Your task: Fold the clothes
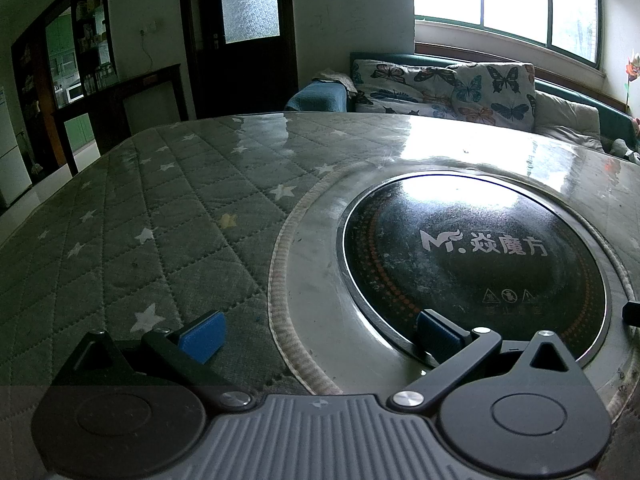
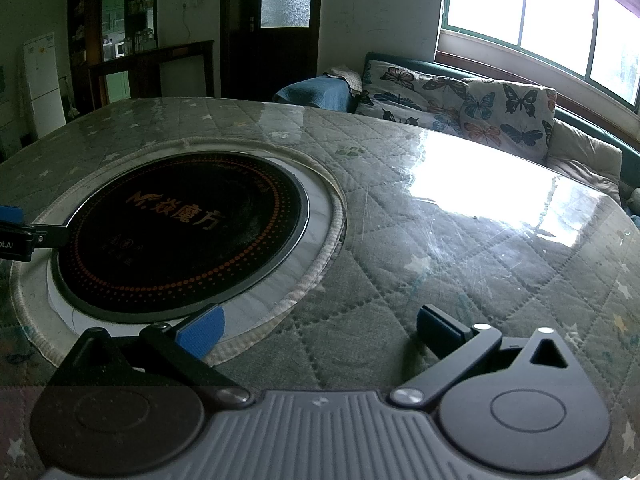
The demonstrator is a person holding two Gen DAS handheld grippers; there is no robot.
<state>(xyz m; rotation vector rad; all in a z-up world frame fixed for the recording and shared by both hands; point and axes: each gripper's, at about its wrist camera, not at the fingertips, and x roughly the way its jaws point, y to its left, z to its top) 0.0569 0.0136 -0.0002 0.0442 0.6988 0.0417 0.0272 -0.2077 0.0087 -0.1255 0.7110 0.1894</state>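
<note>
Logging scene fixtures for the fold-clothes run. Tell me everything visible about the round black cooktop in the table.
The cooktop is a round, glossy black glass disc set flush into the table, ringed by a thin metal rim. It carries a light logo with Chinese characters, rings of orange dots and small warning icons. Its surface looks dusty and reflects the window. A pale marble-look ring surrounds it, then the quilted star-print cover's trimmed circular cutout. Nothing lies on it; both open grippers sit at its near edge.
</note>
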